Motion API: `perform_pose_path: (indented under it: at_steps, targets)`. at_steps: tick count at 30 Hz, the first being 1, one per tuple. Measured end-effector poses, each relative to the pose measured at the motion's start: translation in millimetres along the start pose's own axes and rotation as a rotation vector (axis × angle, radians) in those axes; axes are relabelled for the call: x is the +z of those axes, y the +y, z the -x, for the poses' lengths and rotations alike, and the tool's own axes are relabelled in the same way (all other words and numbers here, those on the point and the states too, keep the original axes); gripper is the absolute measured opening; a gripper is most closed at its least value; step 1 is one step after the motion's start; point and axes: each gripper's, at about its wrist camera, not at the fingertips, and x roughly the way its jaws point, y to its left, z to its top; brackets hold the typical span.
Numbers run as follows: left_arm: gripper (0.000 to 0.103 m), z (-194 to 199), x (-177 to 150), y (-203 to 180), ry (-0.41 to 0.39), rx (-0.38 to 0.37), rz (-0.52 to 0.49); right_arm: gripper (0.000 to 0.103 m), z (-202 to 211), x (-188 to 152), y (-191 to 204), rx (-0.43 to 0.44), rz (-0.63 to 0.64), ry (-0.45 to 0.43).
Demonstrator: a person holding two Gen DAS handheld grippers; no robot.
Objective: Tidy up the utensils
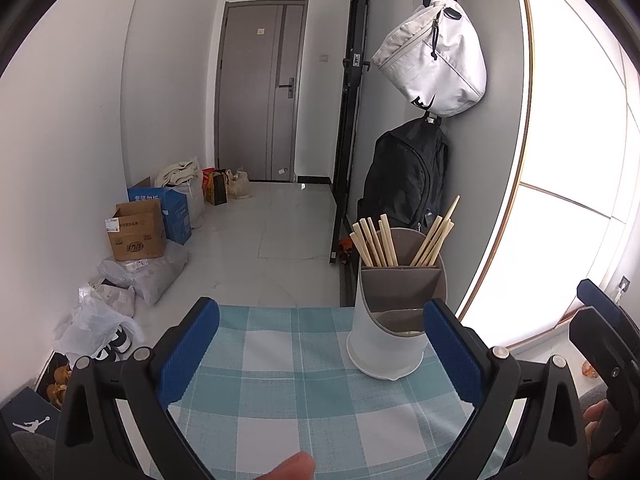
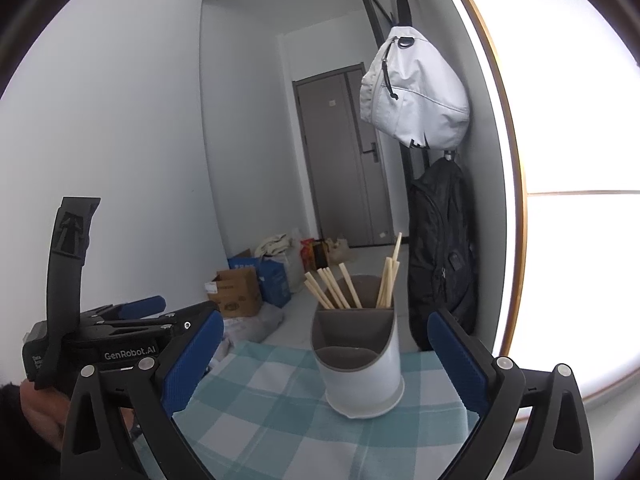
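You're holding both the left gripper and right gripper spread wide, with the chopstick holder standing beyond your fingertips near the table's far edge.

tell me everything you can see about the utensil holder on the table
The utensil holder is a white, plastic-looking cylinder with a grey-brown insert split into compartments, its front cut lower. It stands upright on the checked tablecloth. Pale wooden chopsticks lean in the two rear compartments; the front one looks empty. Neither gripper touches it.
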Motion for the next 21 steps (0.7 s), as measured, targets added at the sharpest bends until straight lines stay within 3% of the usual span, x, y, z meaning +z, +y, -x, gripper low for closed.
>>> perform_pose_path:
  at_steps: [21]
  targets:
    - [0.099,-4.4,-1.1,2.5,0.021,0.006,0.020,0.103,2.1,-0.8,0.4,-0.008,0.012,-0.007]
